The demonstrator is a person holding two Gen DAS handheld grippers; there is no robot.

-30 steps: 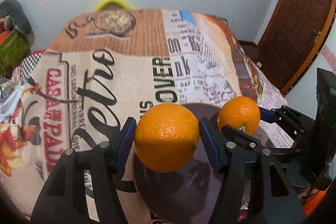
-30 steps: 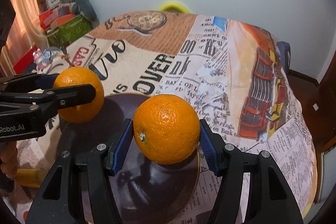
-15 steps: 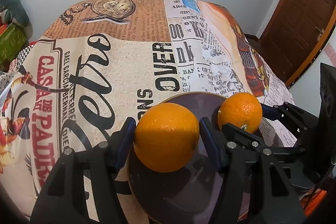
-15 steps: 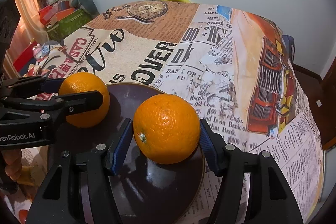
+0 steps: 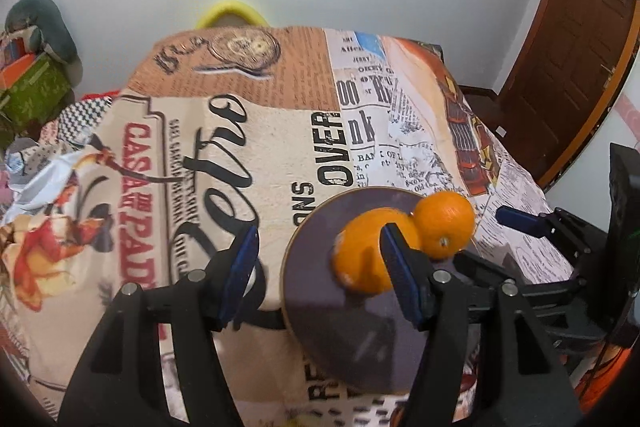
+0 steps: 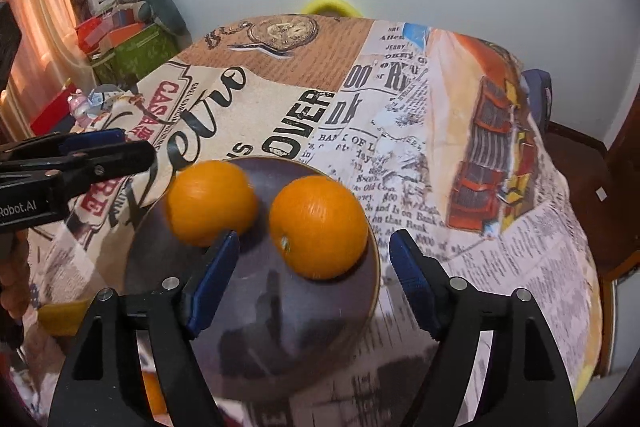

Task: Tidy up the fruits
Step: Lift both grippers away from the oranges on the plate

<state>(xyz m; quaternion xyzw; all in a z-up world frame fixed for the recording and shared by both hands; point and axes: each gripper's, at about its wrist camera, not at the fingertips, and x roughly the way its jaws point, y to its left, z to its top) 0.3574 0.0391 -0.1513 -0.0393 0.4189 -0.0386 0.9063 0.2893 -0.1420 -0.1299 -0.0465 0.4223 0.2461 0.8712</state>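
Two oranges lie side by side on a dark round plate on the printed tablecloth. The left orange is motion-blurred; the right orange sits near the plate's right rim. In the left wrist view the plate holds the same left orange and right orange. My left gripper is open and empty, up and left of the plate. My right gripper is open and empty, just behind the right orange. Each gripper shows at the edge of the other's view.
The printed tablecloth covers the table. Boxes and clutter stand beyond its left edge. A wooden door is at the right. A yellow chair back rises behind the far edge.
Both grippers opened and let go of their oranges, which now rest on the plate. Both grippers pulled back and up; the left one shifted left.
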